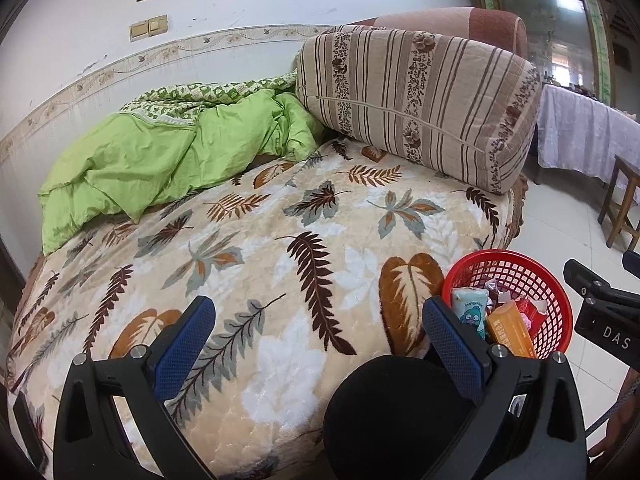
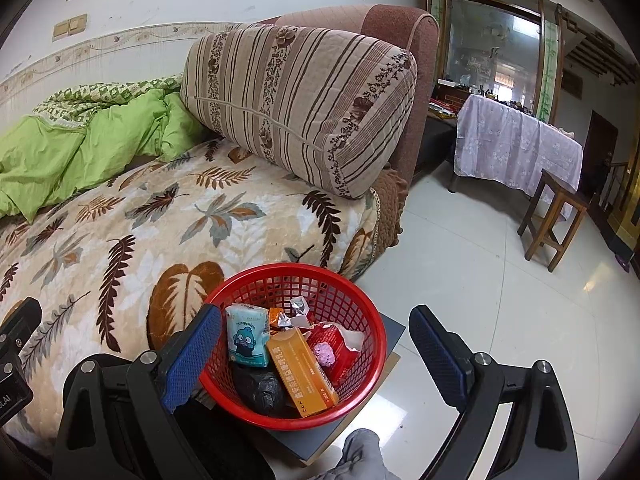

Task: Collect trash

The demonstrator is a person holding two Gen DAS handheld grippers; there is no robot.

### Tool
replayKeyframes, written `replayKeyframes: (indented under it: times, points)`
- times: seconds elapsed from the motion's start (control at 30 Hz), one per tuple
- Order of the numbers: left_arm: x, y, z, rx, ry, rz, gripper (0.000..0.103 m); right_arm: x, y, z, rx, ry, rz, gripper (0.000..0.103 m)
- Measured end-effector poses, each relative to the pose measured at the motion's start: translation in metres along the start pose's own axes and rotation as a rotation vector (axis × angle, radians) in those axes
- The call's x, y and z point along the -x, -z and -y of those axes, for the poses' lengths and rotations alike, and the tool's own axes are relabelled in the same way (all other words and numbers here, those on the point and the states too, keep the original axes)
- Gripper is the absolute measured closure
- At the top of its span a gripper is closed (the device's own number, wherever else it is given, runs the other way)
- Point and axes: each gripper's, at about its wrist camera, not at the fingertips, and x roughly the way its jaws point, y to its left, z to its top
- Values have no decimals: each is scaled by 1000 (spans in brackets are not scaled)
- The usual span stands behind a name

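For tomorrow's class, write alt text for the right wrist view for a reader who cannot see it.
A red basket holding a tissue pack, an orange box and wrappers sits beside a leaf-patterned bed. The right gripper hangs open above it. A striped pillow lies behind.

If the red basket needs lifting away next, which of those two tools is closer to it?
Right, probably. The right hand-held gripper is open with the red plastic mesh basket between its fingers. The left hand-held gripper, also open, points at the leaf-patterned blanket, basket off to its side.
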Motion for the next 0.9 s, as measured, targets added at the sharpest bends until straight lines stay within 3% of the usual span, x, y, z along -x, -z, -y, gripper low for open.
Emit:
replayKeyframes:
  times: [0.9]
  points:
    - [-1,2,6,-9,4,-5,0,-7,4,1,-4,-2,-22,7]
